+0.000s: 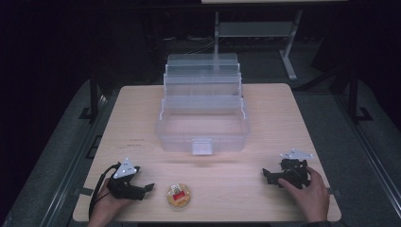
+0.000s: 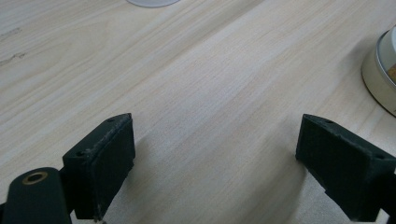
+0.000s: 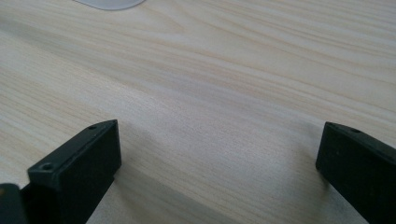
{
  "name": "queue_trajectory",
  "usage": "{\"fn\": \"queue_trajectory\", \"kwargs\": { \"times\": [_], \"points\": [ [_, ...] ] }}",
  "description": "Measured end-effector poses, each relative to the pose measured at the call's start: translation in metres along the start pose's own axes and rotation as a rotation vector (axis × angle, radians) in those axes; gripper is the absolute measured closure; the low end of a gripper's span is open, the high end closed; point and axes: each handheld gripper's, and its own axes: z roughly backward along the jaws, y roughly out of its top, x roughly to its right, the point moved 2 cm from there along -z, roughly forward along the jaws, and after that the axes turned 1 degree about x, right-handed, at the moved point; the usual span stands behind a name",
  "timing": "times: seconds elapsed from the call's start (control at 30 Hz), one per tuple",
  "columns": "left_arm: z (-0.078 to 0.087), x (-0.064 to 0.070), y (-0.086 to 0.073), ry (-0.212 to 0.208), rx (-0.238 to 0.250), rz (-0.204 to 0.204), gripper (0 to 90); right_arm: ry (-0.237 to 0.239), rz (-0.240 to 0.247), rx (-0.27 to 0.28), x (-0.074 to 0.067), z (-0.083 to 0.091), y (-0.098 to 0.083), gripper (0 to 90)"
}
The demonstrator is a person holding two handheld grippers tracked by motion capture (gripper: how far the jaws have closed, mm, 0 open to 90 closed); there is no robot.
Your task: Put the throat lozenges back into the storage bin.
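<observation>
A clear plastic tiered box stands open at the middle of the wooden table, its trays stepped back and a latch at its front. A small round tin with a red and yellow label lies near the front edge; its rim shows at the right of the left gripper view. My left gripper rests on the table just left of the tin, open, with bare wood between its jaws. My right gripper rests at the front right, open over bare wood.
The table edge runs close behind both hands. A grey desk frame stands on the floor beyond the table. Bare wood lies between the box and the grippers.
</observation>
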Motion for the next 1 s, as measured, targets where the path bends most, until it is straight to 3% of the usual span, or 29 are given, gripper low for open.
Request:
{"fn": "queue_trajectory", "kwargs": {
  "times": [0.37,0.63,1.0],
  "points": [
    [0.0002,-0.0008,0.0000,-0.006,0.001,-0.004,11.4,0.000,0.000,0.000,0.0000,0.0000,0.0000,0.0],
    [0.0001,-0.0016,0.0038,-0.014,-0.029,-0.008,12.3,0.000,0.000,0.000,0.0000,0.0000,0.0000,0.0],
    [0.0082,0.0008,0.0091,-0.026,-0.015,-0.015,12.5,0.000,0.000,0.000,0.0000,0.0000,0.0000,0.0]
  ]
}}
